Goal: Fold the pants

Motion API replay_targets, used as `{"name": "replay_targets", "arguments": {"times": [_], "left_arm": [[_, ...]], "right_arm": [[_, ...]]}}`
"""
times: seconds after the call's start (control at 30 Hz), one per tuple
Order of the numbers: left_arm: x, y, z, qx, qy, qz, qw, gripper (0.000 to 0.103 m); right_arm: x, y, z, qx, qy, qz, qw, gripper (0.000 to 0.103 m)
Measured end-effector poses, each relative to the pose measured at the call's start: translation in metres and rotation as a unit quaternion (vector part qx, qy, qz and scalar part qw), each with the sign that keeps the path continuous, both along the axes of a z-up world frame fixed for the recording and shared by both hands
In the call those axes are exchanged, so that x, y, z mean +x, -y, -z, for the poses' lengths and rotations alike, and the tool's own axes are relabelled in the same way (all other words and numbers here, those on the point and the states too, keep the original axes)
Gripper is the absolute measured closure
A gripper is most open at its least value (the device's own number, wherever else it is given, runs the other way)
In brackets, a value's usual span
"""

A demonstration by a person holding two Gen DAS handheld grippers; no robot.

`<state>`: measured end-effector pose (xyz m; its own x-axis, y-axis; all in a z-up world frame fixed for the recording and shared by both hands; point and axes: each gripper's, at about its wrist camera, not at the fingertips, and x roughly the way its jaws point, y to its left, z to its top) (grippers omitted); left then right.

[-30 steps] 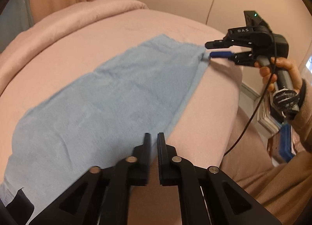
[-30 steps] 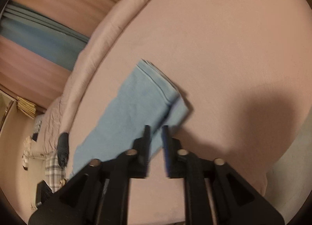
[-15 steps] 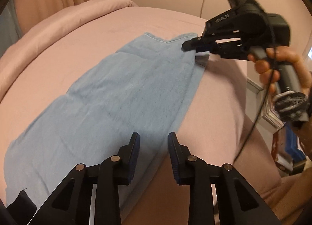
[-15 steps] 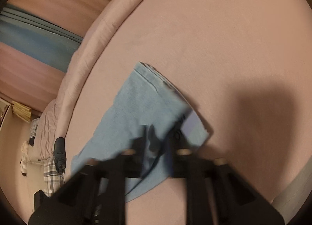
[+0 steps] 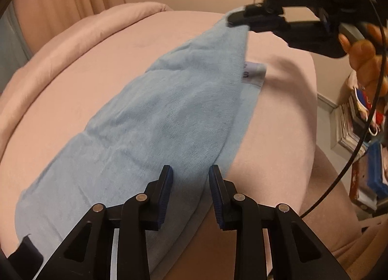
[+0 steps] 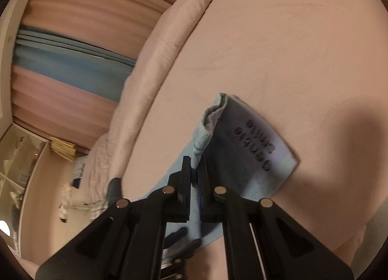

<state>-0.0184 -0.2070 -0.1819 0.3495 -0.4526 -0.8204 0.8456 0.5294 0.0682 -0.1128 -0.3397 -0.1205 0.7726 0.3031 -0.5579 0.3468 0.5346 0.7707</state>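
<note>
The right gripper (image 6: 194,167) is clamping a corner of the light-blue pants (image 5: 155,129), lifting it off the pink bed (image 5: 101,66). The left gripper (image 5: 190,170) is hovering with jaws apart over the pants' near edge.

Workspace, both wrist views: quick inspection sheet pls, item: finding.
Surface: pink bed cover, smooth, rolled hem along the far edge.
Job's things: light blue pants lie lengthwise on the bed; one end corner is lifted off the cover, showing a printed label inside.
Clutter: nothing seen on the bed.
Grippers: right gripper shut on the lifted pants corner; left gripper open, fingers over the near pants edge, not pinching it.
Cables: black cable hangs from the right gripper past the bed's side.
Surroundings: pink curtains with a blue band; stacked books and papers beside the bed.
</note>
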Motion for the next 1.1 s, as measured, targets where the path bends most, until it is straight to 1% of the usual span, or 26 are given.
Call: {"name": "replay_targets", "arguments": {"times": [0.1,0.2,0.27,0.37,0.4,0.43,0.5,0.53,0.57,0.6,0.67,0.7,0.73,0.83,0.9,0.97,1.03,1.1], "left_arm": [[0.001,0.000,-0.001,-0.007,0.002,-0.003,1.0000,0.073],[0.002,-0.003,-0.002,-0.015,-0.006,-0.007,0.9998,0.073],[0.001,-0.001,-0.002,-0.014,-0.004,-0.004,0.9999,0.072],[-0.005,0.000,-0.005,-0.016,0.004,0.006,0.9998,0.058],[-0.005,0.001,-0.005,-0.017,0.010,0.009,0.9998,0.056],[-0.006,0.003,-0.005,-0.014,0.019,0.009,0.9997,0.056],[-0.002,0.004,-0.002,0.001,0.038,-0.011,0.9992,0.056],[0.002,0.003,0.000,0.007,0.040,-0.025,0.9988,0.056],[0.008,0.002,0.002,0.009,0.033,-0.039,0.9986,0.056],[0.014,0.001,0.004,0.005,0.020,-0.049,0.9986,0.057],[0.019,-0.002,0.003,-0.007,0.005,-0.057,0.9983,0.067],[0.018,-0.003,0.002,-0.009,0.004,-0.054,0.9985,0.081],[0.016,-0.003,0.001,-0.009,0.000,-0.045,0.9990,0.092],[0.008,-0.003,-0.003,0.004,-0.005,-0.015,0.9999,0.096],[0.007,-0.004,-0.006,0.007,-0.019,-0.001,0.9998,0.096],[0.011,-0.005,-0.005,0.010,-0.039,0.005,0.9992,0.096],[0.012,-0.003,-0.001,0.021,-0.041,0.011,0.9989,0.096],[0.015,0.004,0.006,0.037,-0.049,0.018,0.9979,0.096]], "right_arm": [[0.004,-0.003,-0.006,0.003,0.005,-0.005,1.000,0.098],[0.004,-0.006,-0.011,0.010,0.014,-0.011,1.000,0.098],[0.003,-0.009,-0.015,0.011,0.019,-0.014,1.000,0.098],[0.005,-0.009,-0.016,0.018,0.023,-0.014,0.999,0.098],[0.006,-0.009,-0.015,0.020,0.024,-0.013,0.999,0.098],[0.008,-0.009,-0.016,0.020,0.025,-0.014,0.999,0.098],[0.010,-0.011,-0.021,0.018,0.031,-0.017,0.999,0.098],[0.009,-0.012,-0.021,0.020,0.034,-0.018,0.999,0.098],[0.008,-0.013,-0.022,0.020,0.037,-0.019,0.999,0.098],[0.006,-0.012,-0.022,0.020,0.037,-0.018,0.999,0.098],[0.003,-0.010,-0.017,0.025,0.031,-0.015,0.999,0.098],[0.002,-0.008,-0.014,0.024,0.025,-0.012,0.999,0.098],[0.000,-0.006,-0.009,0.023,0.018,-0.007,1.000,0.098],[-0.003,0.004,0.011,0.013,-0.017,0.012,1.000,0.098],[-0.007,0.012,0.032,0.017,-0.051,0.024,0.998,0.098],[-0.013,0.016,0.047,0.024,-0.073,0.029,0.997,0.098],[-0.018,0.016,0.057,0.028,-0.087,0.031,0.995,0.098],[-0.019,0.017,0.059,0.024,-0.089,0.027,0.995,0.098]]}}
